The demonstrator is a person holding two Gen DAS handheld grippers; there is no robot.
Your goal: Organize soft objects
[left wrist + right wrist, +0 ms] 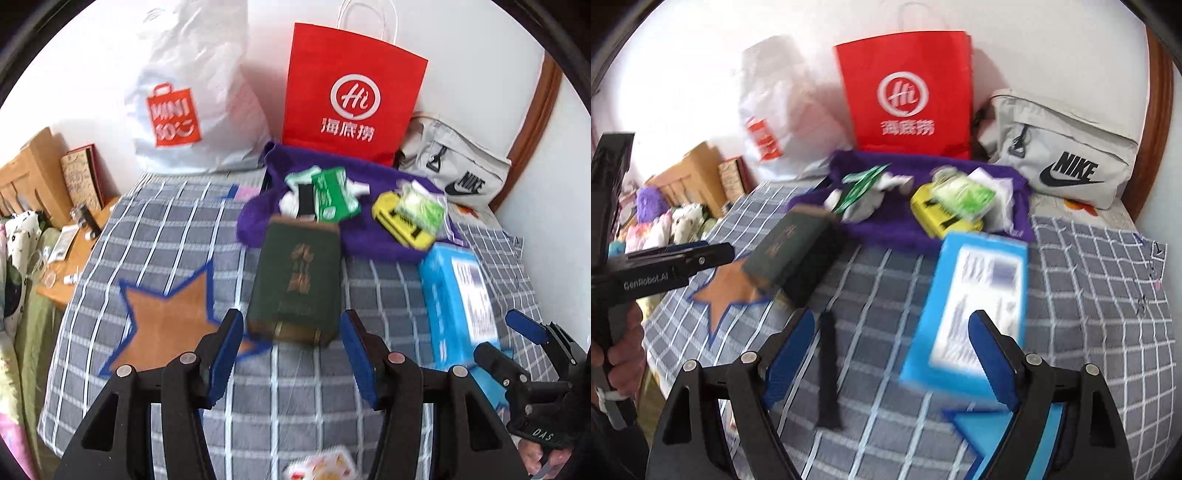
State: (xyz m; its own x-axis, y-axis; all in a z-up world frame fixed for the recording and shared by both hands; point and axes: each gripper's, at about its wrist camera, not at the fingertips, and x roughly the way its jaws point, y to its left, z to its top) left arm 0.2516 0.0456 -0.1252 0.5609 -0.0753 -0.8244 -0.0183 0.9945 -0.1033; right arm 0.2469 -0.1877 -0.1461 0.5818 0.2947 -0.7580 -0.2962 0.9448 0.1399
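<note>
Your left tongs (290,354) gaping wide, dark green box (295,288) lying just ahead on bed (166,229). Your right tongs (892,354) spreading wide, blue box (964,310) lying between fingers. Purple cloth (369,240) carrying packets, crowding behind; red bag (351,92) standing beyond.

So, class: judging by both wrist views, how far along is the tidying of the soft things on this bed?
Done: nothing clearly; small packets still lie loose on the purple cloth. In hand: nothing is gripped. The left gripper, open, straddles the near end of the dark green box; the right gripper, open, is at the blue box. Left: essentially all the sorting.
</note>
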